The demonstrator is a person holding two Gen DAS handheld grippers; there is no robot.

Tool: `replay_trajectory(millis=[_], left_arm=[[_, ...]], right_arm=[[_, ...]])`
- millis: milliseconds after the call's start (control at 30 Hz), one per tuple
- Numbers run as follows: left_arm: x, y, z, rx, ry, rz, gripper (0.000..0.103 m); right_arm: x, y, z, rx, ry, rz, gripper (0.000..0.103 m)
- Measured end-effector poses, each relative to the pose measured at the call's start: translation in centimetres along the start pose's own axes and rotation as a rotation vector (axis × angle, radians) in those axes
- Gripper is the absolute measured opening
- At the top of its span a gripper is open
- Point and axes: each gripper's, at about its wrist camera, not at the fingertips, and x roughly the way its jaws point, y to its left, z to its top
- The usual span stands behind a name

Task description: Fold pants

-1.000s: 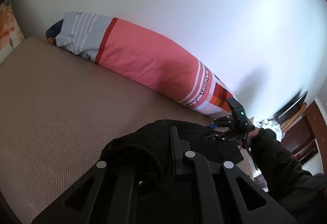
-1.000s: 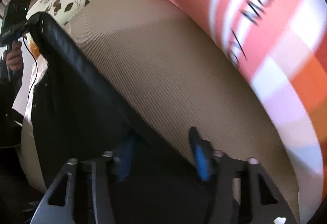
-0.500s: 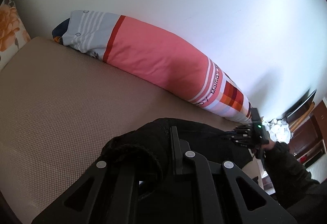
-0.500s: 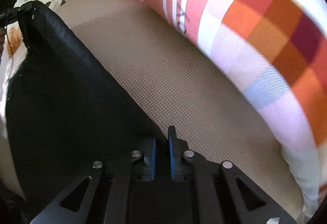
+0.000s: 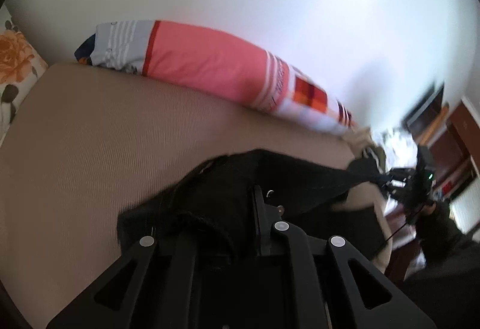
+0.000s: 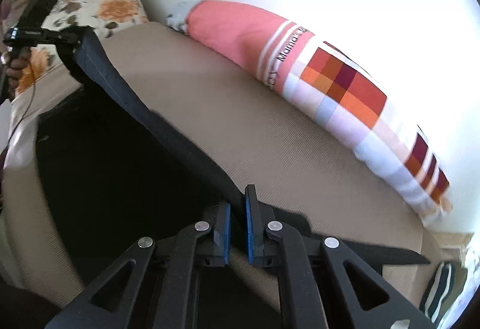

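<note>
Black pants [image 6: 126, 149] stretched between both clamped grippers, right gripper [image 6: 238, 227], left gripper [image 5: 240, 227], above beige mattress [image 6: 270, 155], striped bolster [image 6: 300, 64] behind.

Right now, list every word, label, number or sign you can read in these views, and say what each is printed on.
"Mama's": dark lettering along the white stripes of the long pink bolster pillow with checked squares, right wrist view; letters after it run into glare.
A second, lower line of lettering on the same pillow: too distorted to read.
Left wrist view: the same print is blurred, unreadable.
Nothing else carries text.
</note>
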Motion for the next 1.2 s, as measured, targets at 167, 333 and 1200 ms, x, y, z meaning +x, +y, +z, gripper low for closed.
replay_trajectory(millis=[167,333,1200], left_arm=[[-0.7,0.5,-5.7,0.015,0.107,0.016,0.015],[0.6,2.0,-10.6,0.021,0.254,0.09,0.023],[-2.7,5.0,-15.4,-0.728,0.237,0.159,0.043]], right_arm=[[-1.6,5.4,-5.1,0.034,0.048,0.078,0.005],[0.9,8.8,-10.3,0.08,0.153,0.154,0.005],[3.7,10.1,-12.1,0.129,0.168,0.159,0.006]])
